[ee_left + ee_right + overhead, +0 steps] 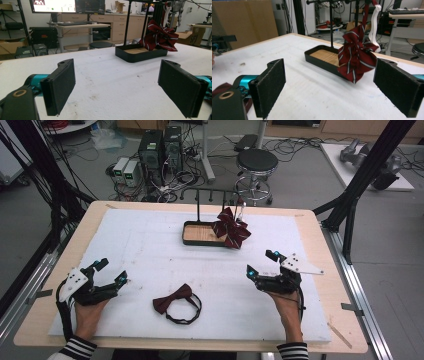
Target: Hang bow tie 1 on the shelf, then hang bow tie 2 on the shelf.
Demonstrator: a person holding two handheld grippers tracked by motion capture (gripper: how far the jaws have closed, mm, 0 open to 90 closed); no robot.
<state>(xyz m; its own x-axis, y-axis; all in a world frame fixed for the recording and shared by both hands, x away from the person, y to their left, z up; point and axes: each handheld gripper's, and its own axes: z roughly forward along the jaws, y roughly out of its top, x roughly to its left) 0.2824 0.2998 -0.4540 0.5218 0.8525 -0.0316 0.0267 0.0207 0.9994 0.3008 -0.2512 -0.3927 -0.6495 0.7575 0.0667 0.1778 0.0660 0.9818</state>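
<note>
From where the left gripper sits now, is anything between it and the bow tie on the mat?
Nothing visible. The left gripper, jaws open, faces bare white mat, and the dark red bow tie lies flat off to its right. The black tray with the striped bow stands farther back, out of that path.

Left gripper (111, 272): black frame, teal parts near the jaws, white plate with small dark holes on top.
Right gripper (261, 263): black frame, teal tips, pale three-cornered plate with dark holes.
Jaw pads (61, 86): flat, rectangular, black, rough texture.
Cables: black, one from each gripper.
Sleeves (79, 349): black and white stripes.
</note>
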